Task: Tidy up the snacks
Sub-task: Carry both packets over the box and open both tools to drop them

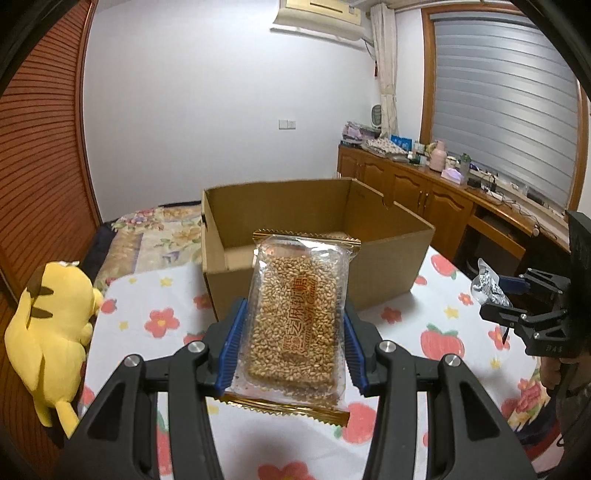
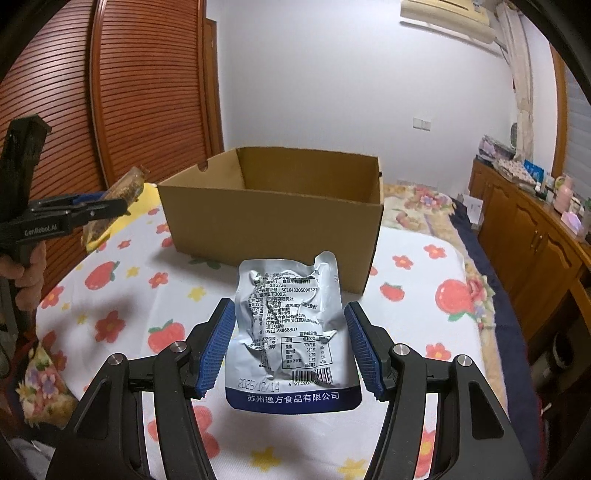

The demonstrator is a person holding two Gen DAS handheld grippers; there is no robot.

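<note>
Left gripper [image 1: 291, 332] clamps sesame bar [image 1: 295, 321]; right gripper [image 2: 291, 347] clamps pouch [image 2: 291, 332]. Box [image 1: 388, 262] at 12 o'clock, visible interior bare. Both snacks still undeposited.

A yellow plush toy [image 1: 51, 332] lies slumped at the table's left edge, right against the strawberry-and-flower tablecloth [image 1: 436, 306]. Behind it, a floral bedspread [image 1: 162, 232] — and a slatted wooden wardrobe [image 1: 40, 162] fills the left wall. High up, an air conditioner [image 1: 321, 14] sits beside a tied-back curtain [image 1: 386, 70]. On the right, a long wooden cabinet [image 1: 417, 188] runs under a window blind [image 1: 506, 107], its top crowded — a pink flask [image 1: 439, 155] stands among bottles and cables. A wall switch [image 1: 287, 124] dots the white wall.
</note>
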